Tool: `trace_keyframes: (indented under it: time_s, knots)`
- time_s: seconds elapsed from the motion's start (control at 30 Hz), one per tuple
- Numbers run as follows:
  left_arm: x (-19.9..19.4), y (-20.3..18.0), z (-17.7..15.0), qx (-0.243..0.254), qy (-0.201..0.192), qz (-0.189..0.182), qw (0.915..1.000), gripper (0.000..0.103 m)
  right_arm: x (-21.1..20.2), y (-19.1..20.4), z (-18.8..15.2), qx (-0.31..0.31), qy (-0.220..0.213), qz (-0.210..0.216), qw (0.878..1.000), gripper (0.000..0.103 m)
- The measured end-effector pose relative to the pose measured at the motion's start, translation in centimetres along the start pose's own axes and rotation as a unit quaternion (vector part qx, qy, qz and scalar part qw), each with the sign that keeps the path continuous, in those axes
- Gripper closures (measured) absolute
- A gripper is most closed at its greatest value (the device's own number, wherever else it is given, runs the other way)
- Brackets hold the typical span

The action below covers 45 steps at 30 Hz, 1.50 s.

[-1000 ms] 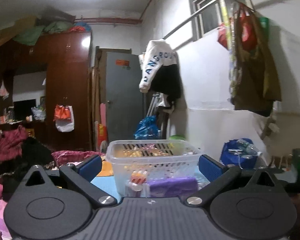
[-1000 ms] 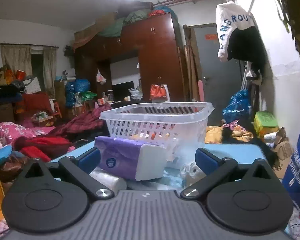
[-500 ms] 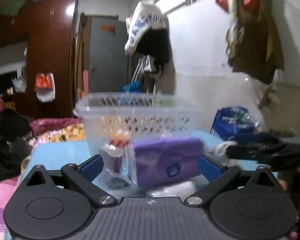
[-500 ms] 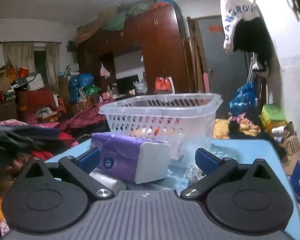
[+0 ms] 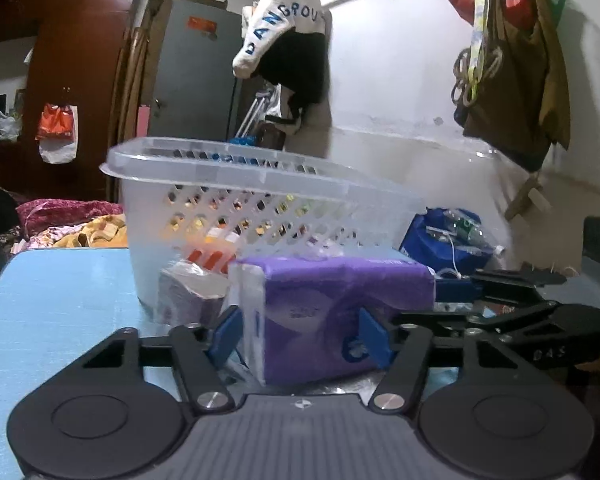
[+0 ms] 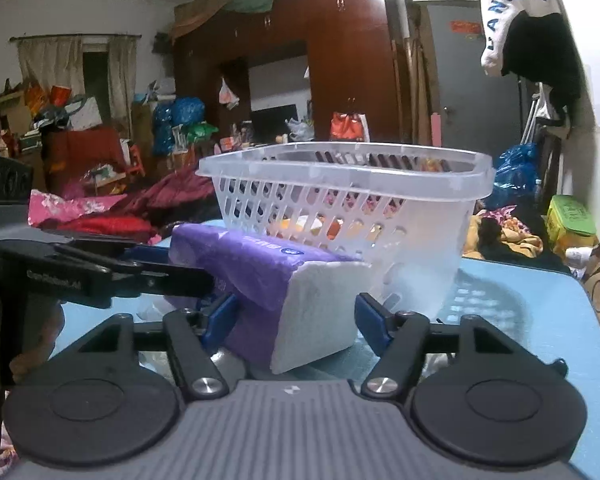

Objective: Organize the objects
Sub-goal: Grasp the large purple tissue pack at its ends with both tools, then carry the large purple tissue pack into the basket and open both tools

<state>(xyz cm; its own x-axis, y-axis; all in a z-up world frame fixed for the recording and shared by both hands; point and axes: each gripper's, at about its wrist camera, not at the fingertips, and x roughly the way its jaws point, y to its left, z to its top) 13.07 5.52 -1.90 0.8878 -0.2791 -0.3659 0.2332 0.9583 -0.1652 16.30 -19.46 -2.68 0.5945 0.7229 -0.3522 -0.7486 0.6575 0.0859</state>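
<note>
Tissue pack, one purple soft pack, lies on the blue table just ahead of both my grippers, its long axis running crosswise to my left gripper and pointing roughly toward my right gripper. On the left, I have the fingers narrowed onto the pack's sides; the blue pads look to be touching the wrapper, so I judge it gripped. On the right, the white end of the pack sits between the fingers, which are part-open; the left pad seems against the wrapper, the right pad stands clear, so I hold nothing there. One clear basket stands directly behind the pack, touching or nearly so, with small items inside. My left is better placed; I judge the coming move is up and forward over the basket rim.
</note>
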Motion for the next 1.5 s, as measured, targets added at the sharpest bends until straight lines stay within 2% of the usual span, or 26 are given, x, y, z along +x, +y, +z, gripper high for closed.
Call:
trace_keyframes:
  time_s: [0.1, 0.23, 0.43, 0.67, 0.8, 0.87, 0.97, 1.1, 1.33, 1.5]
  knots:
    - [0.0, -0.8, -0.3, 0.019, -0.004, 0.014, 0.9997, 0.04, -0.6, 0.2, -0.2, -0.006, -0.001, 0.002, 1.0, 0.052]
    - [-0.9, -1.9, -0.6, 0.044, -0.027, 0.026, 0.9983, 0.046, -1.4, 0.7, -0.4, -0.013, -0.013, -0.006, 1.0, 0.054]
    - [-4.2, -3.0, -0.5, 0.052, -0.08, 0.014, 0.9953, 0.053, -4.4, 2.3, -0.1, -0.045, -0.067, -0.017, 0.997, 0.056]
    - [-9.2, -6.2, -0.5, 0.08, -0.163, 0.003, 0.9833, 0.056, -9.4, 5.1, 0.6, -0.089, -0.148, -0.027, 0.985, 0.058]
    - [-11.2, -7.8, 1.0, 0.105, -0.197, 0.001, 0.9749, 0.059, -11.5, 5.7, 3.0, -0.11, -0.182, -0.03, 0.977, 0.058]
    - [-11.4, -8.3, 2.9, 0.113, -0.204, 0.005, 0.9723, 0.06, -11.1, 5.4, 5.0, -0.119, -0.183, -0.034, 0.975, 0.058]
    - [-10.9, -8.4, 6.1, 0.116, -0.204, 0.008, 0.9722, 0.06, -10.5, 4.8, 7.7, -0.119, -0.178, -0.037, 0.976, 0.058]
    - [-9.3, -7.5, 10.3, 0.102, -0.183, 0.005, 0.9778, 0.06, -8.9, 3.4, 11.3, -0.104, -0.16, -0.035, 0.981, 0.059]
    - [-6.2, -5.6, 13.7, 0.089, -0.145, 0.024, 0.9851, 0.06, -5.7, 1.3, 11.9, -0.075, -0.11, -0.032, 0.991, 0.059]
    - [-1.3, -2.3, 15.0, 0.062, -0.078, 0.034, 0.9944, 0.06, -0.6, -0.4, 12.6, -0.043, -0.037, -0.04, 0.998, 0.059]
